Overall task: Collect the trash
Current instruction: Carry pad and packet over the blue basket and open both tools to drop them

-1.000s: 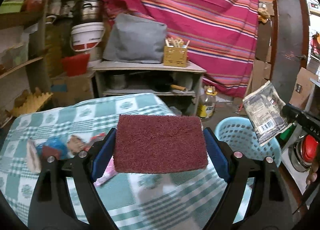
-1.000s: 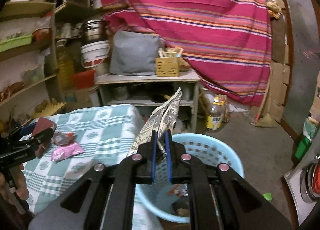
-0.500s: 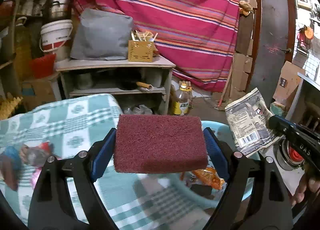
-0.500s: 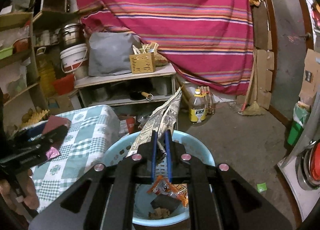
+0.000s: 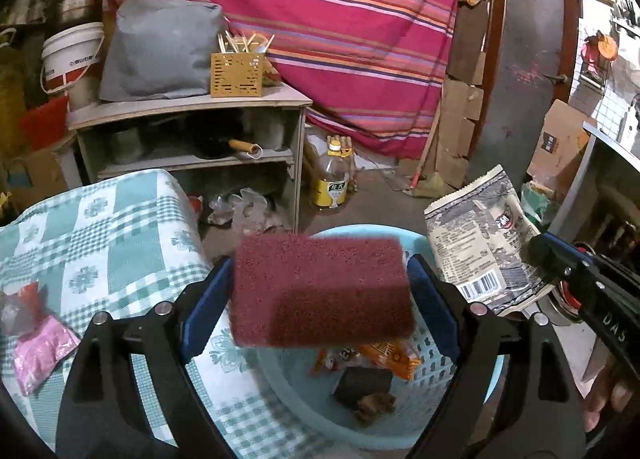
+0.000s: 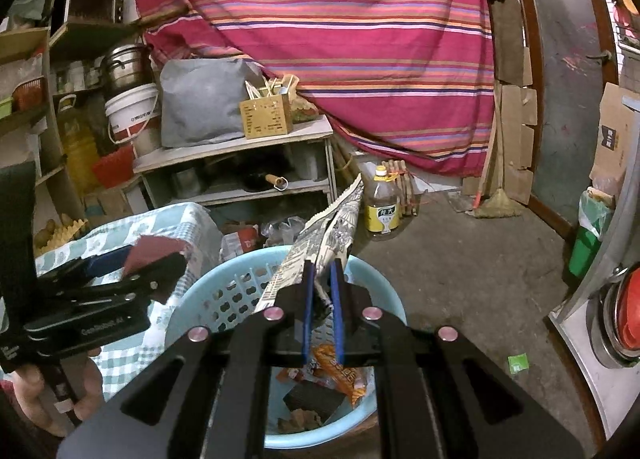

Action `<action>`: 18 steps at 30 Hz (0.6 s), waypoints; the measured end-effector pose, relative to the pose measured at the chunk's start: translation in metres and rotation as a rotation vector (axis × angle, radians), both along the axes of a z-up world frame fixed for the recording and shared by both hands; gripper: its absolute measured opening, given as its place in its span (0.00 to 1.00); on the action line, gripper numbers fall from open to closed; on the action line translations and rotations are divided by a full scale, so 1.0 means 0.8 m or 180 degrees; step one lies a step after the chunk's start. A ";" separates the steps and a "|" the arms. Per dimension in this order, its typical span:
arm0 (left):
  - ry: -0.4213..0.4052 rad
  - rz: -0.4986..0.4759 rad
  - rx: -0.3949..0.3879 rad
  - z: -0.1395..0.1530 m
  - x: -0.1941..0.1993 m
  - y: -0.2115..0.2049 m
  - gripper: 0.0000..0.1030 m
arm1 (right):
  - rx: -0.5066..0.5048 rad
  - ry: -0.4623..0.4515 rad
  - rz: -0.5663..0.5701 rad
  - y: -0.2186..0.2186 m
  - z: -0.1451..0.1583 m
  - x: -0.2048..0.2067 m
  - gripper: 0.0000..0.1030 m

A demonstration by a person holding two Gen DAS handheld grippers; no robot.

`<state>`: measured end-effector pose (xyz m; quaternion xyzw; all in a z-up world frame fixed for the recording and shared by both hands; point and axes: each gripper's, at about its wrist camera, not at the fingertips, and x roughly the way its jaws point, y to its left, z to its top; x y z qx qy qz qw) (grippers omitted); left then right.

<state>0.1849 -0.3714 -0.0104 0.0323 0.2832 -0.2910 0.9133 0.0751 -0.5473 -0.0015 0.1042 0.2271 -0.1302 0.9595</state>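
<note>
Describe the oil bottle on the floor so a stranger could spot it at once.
Find the striped red curtain across the back wall, then the grey shelf unit in front of it. On the floor just right of that unit stands the oil bottle: clear plastic, yellow cap, yellow label. It is the only bottle on the floor there, next to a bundle of sticks.

Both hands swung over from the table to the blue basket point(image 5: 472, 375). The left gripper point(image 5: 320, 291) jaws are opening and the red scrub pad point(image 5: 320, 291), blurry now, has tilted loose between them.
</note>
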 end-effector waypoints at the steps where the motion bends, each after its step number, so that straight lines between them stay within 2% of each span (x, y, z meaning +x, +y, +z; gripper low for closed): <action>1: -0.0005 0.0003 -0.0002 0.000 0.000 0.000 0.86 | -0.0003 0.0007 0.0002 0.001 -0.001 0.001 0.08; 6: -0.0075 0.0079 0.0005 0.004 0.002 0.008 0.87 | -0.0016 0.0048 0.0015 0.003 -0.003 0.005 0.08; 13: -0.0362 0.0325 0.0064 0.019 -0.014 0.058 0.93 | 0.0003 0.0100 0.0063 0.010 -0.007 0.018 0.08; 18: -0.0397 0.0432 0.0120 0.022 -0.019 0.094 0.93 | 0.0033 0.0194 0.0080 0.017 -0.017 0.035 0.10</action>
